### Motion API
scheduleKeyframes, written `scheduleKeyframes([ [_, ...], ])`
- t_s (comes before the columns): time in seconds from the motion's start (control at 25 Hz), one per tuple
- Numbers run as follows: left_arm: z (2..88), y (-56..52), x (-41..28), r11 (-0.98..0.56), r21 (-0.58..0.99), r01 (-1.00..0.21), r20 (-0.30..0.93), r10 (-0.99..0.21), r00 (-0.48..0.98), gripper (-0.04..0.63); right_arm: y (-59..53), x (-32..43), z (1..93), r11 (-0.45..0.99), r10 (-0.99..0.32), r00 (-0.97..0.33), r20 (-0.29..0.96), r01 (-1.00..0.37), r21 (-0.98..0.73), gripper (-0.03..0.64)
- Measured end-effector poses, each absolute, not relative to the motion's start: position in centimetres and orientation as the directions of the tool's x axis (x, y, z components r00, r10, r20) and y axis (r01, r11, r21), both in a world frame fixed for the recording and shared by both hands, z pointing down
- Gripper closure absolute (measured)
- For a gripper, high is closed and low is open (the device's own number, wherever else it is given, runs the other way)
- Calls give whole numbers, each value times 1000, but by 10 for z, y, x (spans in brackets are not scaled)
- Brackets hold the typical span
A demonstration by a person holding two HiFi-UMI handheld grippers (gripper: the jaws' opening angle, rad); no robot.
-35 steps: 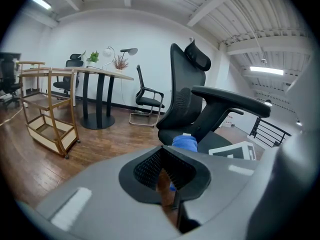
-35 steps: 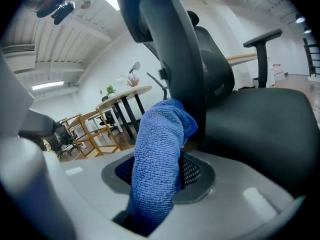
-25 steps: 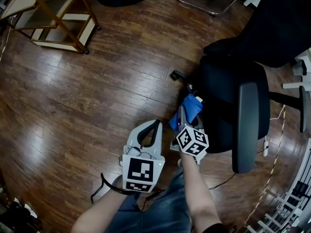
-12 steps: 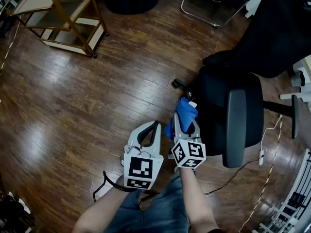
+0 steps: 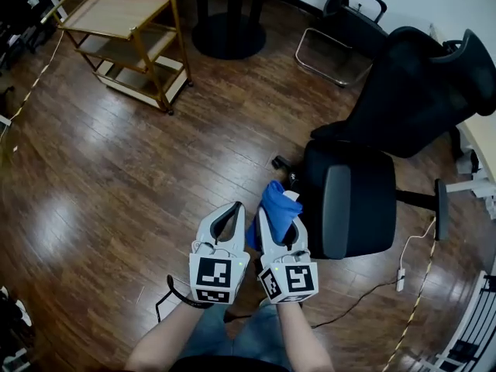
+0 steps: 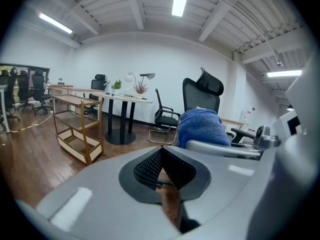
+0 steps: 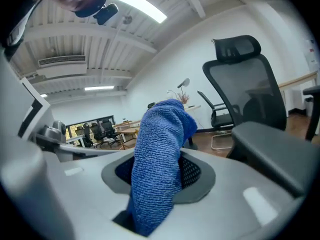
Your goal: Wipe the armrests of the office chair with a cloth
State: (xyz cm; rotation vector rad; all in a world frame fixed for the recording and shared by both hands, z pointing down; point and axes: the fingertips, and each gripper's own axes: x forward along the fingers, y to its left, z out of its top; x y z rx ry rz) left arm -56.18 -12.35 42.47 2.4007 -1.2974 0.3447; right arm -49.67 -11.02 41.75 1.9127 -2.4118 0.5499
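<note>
2 grippers in your hands: right gripper (image 5: 275,225) pinches the blue cloth (image 7: 159,169) between its jaws, near the chair armrest (image 5: 338,208), apart; left gripper (image 5: 231,211) jaws together, empty

The wooden floor (image 5: 116,177) (dark, glossy planks) carries the office chair (image 5: 372,200), a wooden trolley (image 5: 116,14) and a round table base (image 5: 229,36).

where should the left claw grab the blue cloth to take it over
Probably the bunched free end of the blue cloth, which sticks out past the right claw. Open the left claw and come in from the cloth's left: that end stands clear, while the rest is clamped between the right jaws.
</note>
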Motion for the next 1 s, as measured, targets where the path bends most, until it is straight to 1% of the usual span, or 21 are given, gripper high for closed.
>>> scheduleKeyframes([
  [0.16,382,-105,-554,-466,213,-859,335,-791,512,591,-89,-488,369,253,-934,-302,191,-936,-246,471],
  [0.4,322,-60,-517,-439,239,-866,264,-829,493,591,-42,-447,305,316,-926,-348,147,-926,-205,471],
  [0.68,277,-1,-451,-473,212,-855,197,-836,512,591,10,-384,249,331,-937,-344,63,-930,-162,472],
  [1.0,236,50,-383,-536,170,-827,141,-818,558,591,64,-316,213,306,-950,-310,29,-947,-103,476],
])
